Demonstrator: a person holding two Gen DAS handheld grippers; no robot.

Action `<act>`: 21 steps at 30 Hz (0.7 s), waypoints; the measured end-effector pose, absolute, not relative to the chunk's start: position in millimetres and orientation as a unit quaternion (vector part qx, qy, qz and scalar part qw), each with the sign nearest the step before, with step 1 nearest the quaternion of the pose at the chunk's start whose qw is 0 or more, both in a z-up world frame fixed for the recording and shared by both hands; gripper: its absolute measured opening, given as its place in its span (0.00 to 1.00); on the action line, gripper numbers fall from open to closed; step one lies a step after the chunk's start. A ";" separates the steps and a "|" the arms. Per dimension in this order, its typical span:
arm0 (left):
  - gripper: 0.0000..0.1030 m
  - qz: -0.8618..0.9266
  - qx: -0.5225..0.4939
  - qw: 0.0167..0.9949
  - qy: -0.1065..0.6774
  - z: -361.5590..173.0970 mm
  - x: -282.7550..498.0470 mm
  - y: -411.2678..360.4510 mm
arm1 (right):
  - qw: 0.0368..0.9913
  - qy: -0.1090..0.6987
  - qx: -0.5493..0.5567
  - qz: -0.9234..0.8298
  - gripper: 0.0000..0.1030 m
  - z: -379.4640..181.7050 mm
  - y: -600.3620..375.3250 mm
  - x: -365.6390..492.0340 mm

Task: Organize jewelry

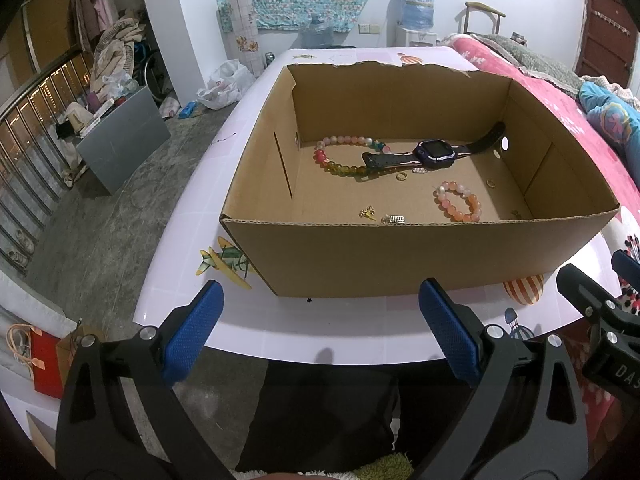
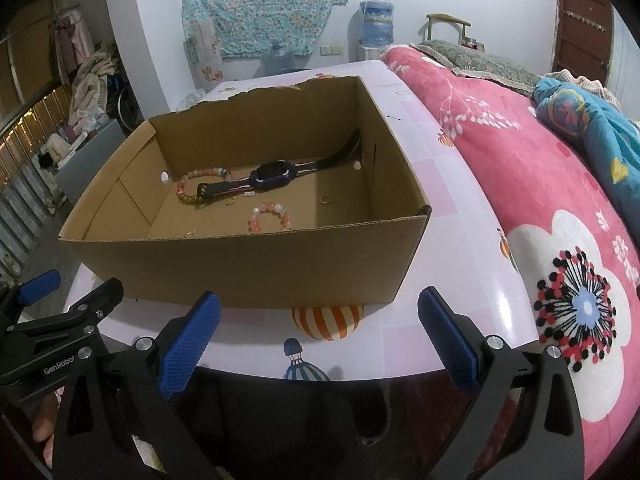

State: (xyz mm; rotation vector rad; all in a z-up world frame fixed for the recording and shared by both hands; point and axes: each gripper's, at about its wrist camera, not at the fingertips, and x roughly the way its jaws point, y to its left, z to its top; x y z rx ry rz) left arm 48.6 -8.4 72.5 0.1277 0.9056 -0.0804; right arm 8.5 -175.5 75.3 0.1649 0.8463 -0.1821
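An open cardboard box (image 1: 400, 256) (image 2: 248, 264) stands on a white table (image 1: 320, 320) (image 2: 460, 264). Inside lie a multicoloured bead bracelet (image 1: 340, 156) (image 2: 192, 188), a dark smartwatch (image 1: 434, 151) (image 2: 274, 172), a small pink bead bracelet (image 1: 458, 200) (image 2: 270, 216), gold rings (image 1: 401, 176) (image 2: 325, 199) and small gold pieces (image 1: 368, 212). My left gripper (image 1: 320, 300) and right gripper (image 2: 320, 308) both hover open and empty before the box's near wall, over the table's front edge. The right gripper's body (image 1: 600, 312) shows at the left wrist view's right edge.
A bed with a pink flowered quilt (image 2: 540, 200) (image 1: 560, 92) runs along the table's right side. To the left, a grey floor holds a grey cabinet (image 1: 124, 140), bags and clutter. A water dispenser (image 1: 416, 12) and chair stand at the far wall.
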 end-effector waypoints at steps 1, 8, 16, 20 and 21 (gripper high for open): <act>0.92 -0.039 0.062 0.897 0.437 72.5 48.4 -8.3 | 0.905 0.409 0.079 -0.088 0.93 75.5 -175.7 8.5; 0.92 -0.039 0.062 0.896 0.437 72.8 48.8 -8.6 | 0.904 0.410 0.080 -0.088 0.93 75.6 -176.1 8.8; 0.92 -0.039 0.062 0.896 0.438 72.1 47.2 -8.2 | 0.904 0.410 0.079 -0.088 0.93 75.7 -175.5 8.5; 0.92 -0.039 0.063 0.896 0.438 71.8 47.0 -8.8 | 0.904 0.410 0.079 -0.088 0.93 75.0 -175.6 8.0; 0.92 -0.040 0.062 0.896 0.439 72.2 47.6 -9.0 | 0.904 0.410 0.079 -0.088 0.93 75.1 -175.6 8.0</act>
